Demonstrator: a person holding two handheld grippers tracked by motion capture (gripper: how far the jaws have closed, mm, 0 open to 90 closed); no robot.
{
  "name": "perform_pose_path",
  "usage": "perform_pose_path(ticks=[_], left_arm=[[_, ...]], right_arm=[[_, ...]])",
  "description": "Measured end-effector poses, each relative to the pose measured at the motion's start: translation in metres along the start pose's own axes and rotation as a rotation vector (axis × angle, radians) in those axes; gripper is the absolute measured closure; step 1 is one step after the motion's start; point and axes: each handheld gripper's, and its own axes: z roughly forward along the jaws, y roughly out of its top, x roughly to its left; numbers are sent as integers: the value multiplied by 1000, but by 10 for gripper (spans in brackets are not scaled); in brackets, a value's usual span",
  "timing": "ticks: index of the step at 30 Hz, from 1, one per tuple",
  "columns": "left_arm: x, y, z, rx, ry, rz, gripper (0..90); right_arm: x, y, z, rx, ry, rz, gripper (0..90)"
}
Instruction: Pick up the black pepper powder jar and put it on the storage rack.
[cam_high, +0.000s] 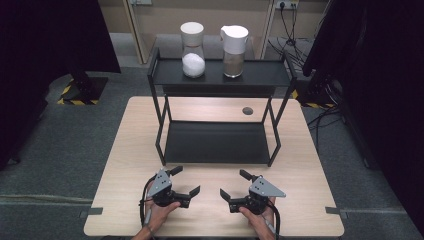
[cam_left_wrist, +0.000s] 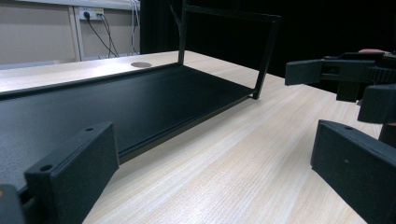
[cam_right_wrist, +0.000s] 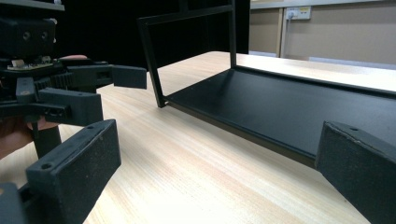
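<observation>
Pale wood grain covers the desk, and both grippers are held low over its near edge, each in one of the person's hands. In the high view the left gripper has its fingers spread wide and empty, pointing toward the middle of the desk; the right gripper mirrors it, fingers likewise wide apart and holding nothing. The two face each other across a bare strip of desk, near but apart. Just beyond them stands a black two-tier rack, its lower shelf resting on the desk and bare, close in front of both grippers. On its upper shelf, well apart from the grippers, stand two clear jars side by side: a jar with white contents at the left and a jar with brown contents at the right, each with a white lid. In the left gripper view the lower shelf runs off to the left past the open fingers, with the right gripper farther off. In the right gripper view the left gripper shows beside the rack's corner post.
</observation>
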Motion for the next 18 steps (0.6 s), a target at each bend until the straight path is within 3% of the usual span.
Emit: perform_pose_path(ticks=[18], left_arm=[[0, 0, -1, -2, -6, 1, 3]], right_arm=[[-2, -5, -3, -1, -13, 19, 5]])
